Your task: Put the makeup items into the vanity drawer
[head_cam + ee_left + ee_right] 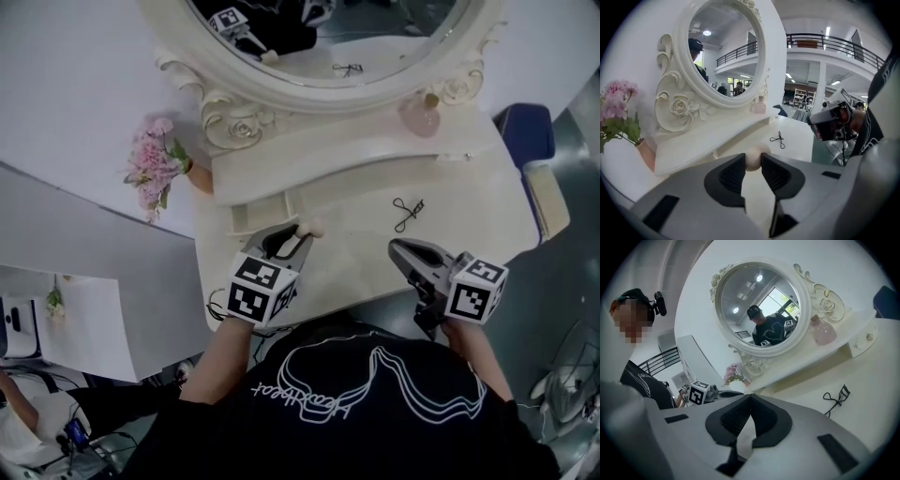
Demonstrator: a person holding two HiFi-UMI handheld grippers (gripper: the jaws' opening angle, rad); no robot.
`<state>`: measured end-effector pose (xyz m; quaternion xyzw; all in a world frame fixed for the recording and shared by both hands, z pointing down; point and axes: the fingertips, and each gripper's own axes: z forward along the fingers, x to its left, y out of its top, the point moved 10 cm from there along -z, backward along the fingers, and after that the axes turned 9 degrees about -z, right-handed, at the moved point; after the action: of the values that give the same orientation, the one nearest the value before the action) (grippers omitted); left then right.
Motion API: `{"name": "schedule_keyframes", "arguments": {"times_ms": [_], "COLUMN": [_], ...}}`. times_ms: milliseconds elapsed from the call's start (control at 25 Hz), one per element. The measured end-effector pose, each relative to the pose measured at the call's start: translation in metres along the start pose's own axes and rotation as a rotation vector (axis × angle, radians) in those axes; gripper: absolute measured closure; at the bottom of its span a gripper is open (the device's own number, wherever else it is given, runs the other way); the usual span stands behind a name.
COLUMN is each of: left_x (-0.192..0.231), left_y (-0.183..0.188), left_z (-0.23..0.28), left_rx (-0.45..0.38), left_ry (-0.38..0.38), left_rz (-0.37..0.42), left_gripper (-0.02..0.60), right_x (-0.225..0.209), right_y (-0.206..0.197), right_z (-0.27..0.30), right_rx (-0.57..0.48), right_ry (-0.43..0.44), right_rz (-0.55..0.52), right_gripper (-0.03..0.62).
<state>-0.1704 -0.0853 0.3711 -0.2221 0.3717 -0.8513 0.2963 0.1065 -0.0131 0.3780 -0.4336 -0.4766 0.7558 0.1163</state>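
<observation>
We list a white vanity tabletop [375,253]. An oval mirror [328,42] stands at its rear edge, pink flowers [150,169] off the left rear corner, and an eyelash curler [408,213] lies right of centre. The room is an open hall with a railed balcony [820,42].

The left gripper [298,236] pinches a beige makeup sponge [315,228] at its jaw tips, above the tabletop's left side, just beside the open drawer [258,214].

The right gripper [398,248] has its jaws pressed together and empty, near the front edge.

1 lash curler [408,214], 1 sponge [315,228], 1 perfume btl [422,116] — 1 mirror [375,42].
</observation>
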Motion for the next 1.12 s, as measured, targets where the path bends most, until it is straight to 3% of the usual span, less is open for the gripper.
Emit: {"name": "schedule_keyframes", "arguments": {"times_ms": [560,1120], "left_x": [0.058,0.089], "left_y": [0.008,-0.011], "left_z": [-0.027,0.006], "left_rx": [-0.074,0.088], "left_ry": [0.150,0.258], "left_rz": [-0.083,-0.019], "left_gripper": [0.469,0.456], "right_x": [-0.002,-0.017], "right_y": [0.007,0.004], "right_z": [0.042,0.062], "right_rx": [0.049,0.080], "right_ry": [0.052,0.068], "right_rz": [0.002,0.030], "right_gripper": [0.589,0.589]}}
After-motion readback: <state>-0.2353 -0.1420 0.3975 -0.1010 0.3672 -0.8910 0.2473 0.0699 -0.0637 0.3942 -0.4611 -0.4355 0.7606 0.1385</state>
